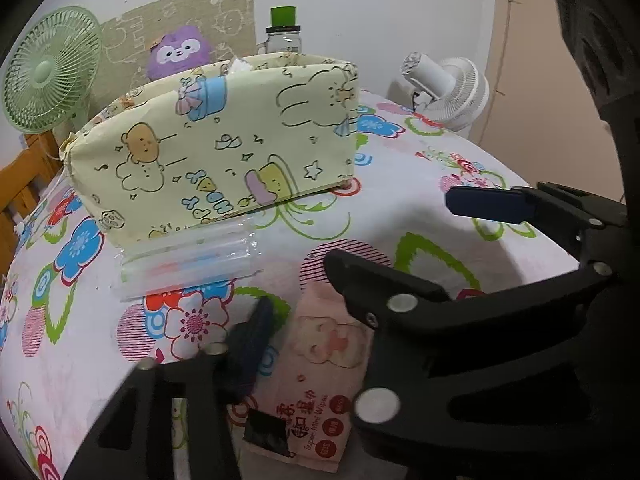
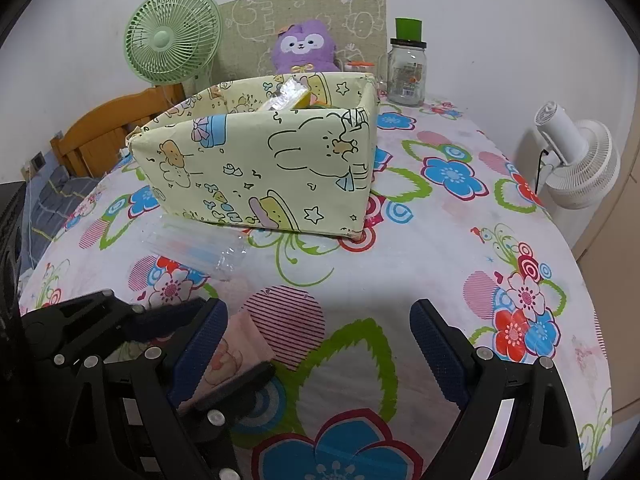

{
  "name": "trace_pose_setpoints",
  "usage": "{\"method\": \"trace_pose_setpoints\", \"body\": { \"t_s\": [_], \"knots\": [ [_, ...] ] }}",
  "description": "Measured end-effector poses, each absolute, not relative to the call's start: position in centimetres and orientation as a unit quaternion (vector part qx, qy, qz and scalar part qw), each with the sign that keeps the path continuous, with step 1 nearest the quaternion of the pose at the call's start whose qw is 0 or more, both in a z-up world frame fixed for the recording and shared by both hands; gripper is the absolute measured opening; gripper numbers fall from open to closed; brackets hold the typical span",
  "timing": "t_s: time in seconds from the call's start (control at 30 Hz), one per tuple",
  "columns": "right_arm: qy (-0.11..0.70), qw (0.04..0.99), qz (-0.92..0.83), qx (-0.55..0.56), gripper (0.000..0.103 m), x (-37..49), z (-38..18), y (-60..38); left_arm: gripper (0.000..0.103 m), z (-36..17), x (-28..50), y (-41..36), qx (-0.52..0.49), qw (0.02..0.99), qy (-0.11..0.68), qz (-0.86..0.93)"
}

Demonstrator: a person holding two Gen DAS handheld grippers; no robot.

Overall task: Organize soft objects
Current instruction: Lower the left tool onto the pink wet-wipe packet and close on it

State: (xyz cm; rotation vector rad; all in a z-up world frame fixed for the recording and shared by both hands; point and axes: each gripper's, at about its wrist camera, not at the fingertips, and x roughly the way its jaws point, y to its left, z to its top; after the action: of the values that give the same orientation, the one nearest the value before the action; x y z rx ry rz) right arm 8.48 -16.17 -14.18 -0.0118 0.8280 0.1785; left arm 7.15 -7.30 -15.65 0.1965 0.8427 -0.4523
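Pink wipes pack [image 1: 320,364] lies flat on the floral tablecloth [image 2: 440,240], half hidden under the left gripper [image 1: 304,292], which is spread around it. Right gripper [image 2: 318,334] is wide open too. Box [image 2: 256,168] contents mostly hidden behind its wall.

Even, soft indoor light; fisheye edges bend and darken, foreground slightly blurred.

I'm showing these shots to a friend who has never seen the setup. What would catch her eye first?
Probably the pale yellow cartoon-print box standing mid-table on the loud flowered tablecloth. Behind it, a purple plush toy sits against the wall beside a green fan. Up close, the open left gripper straddles a pink wipes pack.
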Motion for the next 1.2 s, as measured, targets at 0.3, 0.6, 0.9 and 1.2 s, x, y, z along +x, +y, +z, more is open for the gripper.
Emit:
{"method": "trace_pose_setpoints", "body": {
  "t_s": [0.3,0.6,0.9,1.2],
  "knots": [
    [0.397,0.913,0.091,-0.01,0.094,8.2,-13.8,-15.6,0.041,-15.4,6.8,-7.3,0.111,0.887,0.403,-0.194],
    [0.398,0.911,0.107,-0.021,0.094,8.5,-13.7,-13.9,0.041,-15.0,7.1,-4.9,0.09,0.895,0.405,-0.163],
    [0.397,0.906,0.136,-0.048,0.094,9.9,-13.7,-10.9,0.041,-15.2,8.0,-1.7,0.063,0.898,0.415,-0.128],
    [0.394,0.901,0.165,-0.068,0.094,11.7,-13.9,-8.8,0.041,-15.3,9.2,0.2,0.062,0.898,0.423,-0.105]
  ]
}}
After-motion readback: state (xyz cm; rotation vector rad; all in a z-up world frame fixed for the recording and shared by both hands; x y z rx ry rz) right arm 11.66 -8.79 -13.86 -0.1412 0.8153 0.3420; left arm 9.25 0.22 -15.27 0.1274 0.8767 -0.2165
